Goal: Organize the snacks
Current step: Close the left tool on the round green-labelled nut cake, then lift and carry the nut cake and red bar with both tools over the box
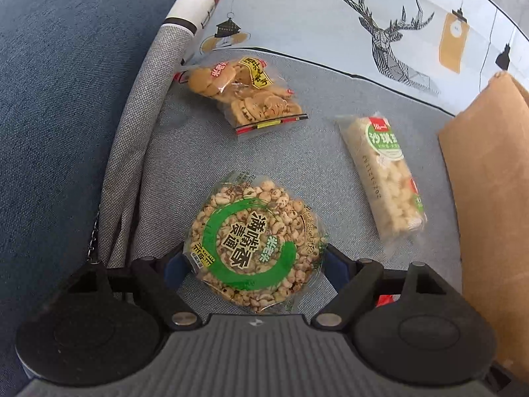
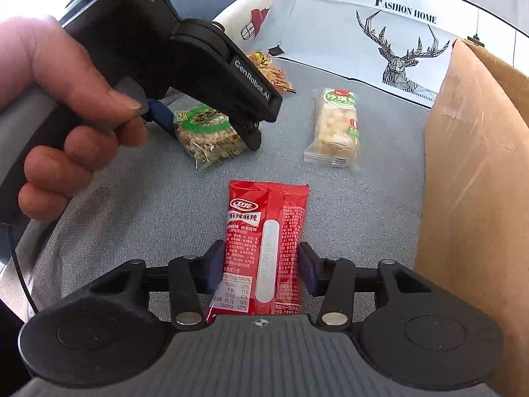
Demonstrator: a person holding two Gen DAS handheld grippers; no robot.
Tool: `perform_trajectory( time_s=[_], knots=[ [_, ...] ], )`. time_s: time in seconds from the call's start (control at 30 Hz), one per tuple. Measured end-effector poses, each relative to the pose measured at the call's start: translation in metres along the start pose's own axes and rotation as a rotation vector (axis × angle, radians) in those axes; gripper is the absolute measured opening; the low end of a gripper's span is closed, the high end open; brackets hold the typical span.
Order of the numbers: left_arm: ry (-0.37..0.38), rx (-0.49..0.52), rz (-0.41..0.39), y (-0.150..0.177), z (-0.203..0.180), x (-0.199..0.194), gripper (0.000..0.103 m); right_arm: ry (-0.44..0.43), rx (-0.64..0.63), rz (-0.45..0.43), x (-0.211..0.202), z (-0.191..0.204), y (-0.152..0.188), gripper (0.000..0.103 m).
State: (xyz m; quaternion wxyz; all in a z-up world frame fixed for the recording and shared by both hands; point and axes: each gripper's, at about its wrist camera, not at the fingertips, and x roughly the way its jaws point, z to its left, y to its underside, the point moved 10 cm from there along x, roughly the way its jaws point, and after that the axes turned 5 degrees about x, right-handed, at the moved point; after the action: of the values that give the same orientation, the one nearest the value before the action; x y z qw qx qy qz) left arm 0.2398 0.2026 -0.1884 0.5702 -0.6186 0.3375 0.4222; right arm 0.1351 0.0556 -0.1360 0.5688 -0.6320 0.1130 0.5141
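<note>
Cardboard box [image 2: 479, 172] cut off, perhaps open.

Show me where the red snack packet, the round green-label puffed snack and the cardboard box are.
red snack packet [image 2: 267, 231], right wrist view, middle of wrapper.
round puffed snack [image 1: 253, 243], left wrist view, green label.
cardboard box [image 2: 476, 172], right wrist view, side wall.

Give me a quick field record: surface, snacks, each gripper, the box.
surface: grey cushion
left gripper: pads around round puffed-grain pack
right gripper: pads astride red spicy-strip packet
loose snacks: biscuit bag, white puffed bar
cardboard box: at the right edge, contents not visible
</note>
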Motion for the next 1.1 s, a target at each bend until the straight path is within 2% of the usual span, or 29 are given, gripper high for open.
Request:
perform_trajectory(
  time_s=[0.37,0.77,1.1],
  knots=[
    [-0.019,0.032,-0.006,-0.001,-0.003,0.004,0.089,0.004,-0.009,0.004,0.002,-0.001,0.001,0.054],
    [-0.024,0.023,-0.022,-0.002,-0.002,0.001,0.086,0.018,-0.023,-0.024,-0.004,0.001,0.000,0.046],
    [-0.013,-0.019,-0.082,0.008,0.001,-0.032,0.085,0.025,-0.047,-0.079,-0.018,0.005,-0.003,0.045]
  ],
)
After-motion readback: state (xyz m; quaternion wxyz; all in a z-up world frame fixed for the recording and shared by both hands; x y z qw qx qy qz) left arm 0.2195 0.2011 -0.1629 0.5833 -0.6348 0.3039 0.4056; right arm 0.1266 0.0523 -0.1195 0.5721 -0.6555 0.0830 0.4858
